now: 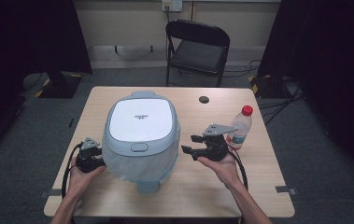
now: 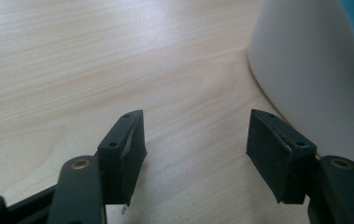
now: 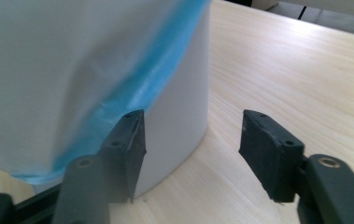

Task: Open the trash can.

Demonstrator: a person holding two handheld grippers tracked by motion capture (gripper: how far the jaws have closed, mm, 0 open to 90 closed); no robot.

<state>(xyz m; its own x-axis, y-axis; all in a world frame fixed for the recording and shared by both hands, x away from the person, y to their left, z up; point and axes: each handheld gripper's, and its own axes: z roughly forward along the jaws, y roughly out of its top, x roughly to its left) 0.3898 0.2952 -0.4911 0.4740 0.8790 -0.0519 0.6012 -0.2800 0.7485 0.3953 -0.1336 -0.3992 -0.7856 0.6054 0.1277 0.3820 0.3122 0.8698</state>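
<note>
A white and pale-blue rice cooker (image 1: pixel 139 135) with its lid down stands in the middle of the wooden table (image 1: pixel 258 186). A thin white sheet with a blue edge (image 3: pixel 132 93) hangs down over its side. My left gripper (image 1: pixel 101 162) sits against the cooker's left side, held low by a hand. Its jaws stand open over bare wood, with the cooker's white wall (image 2: pixel 315 88) just right of them. My right gripper (image 1: pixel 188 144) hovers by the cooker's right side. Its jaws are open and nothing is between them; the cooker's wall (image 3: pixel 179 116) lies close ahead.
A clear water bottle (image 1: pixel 239 128) with a red cap stands just right of the right gripper. A small dark round cap (image 1: pixel 204 99) is set in the table at the back. A black folding chair (image 1: pixel 197 49) stands beyond the table's far edge.
</note>
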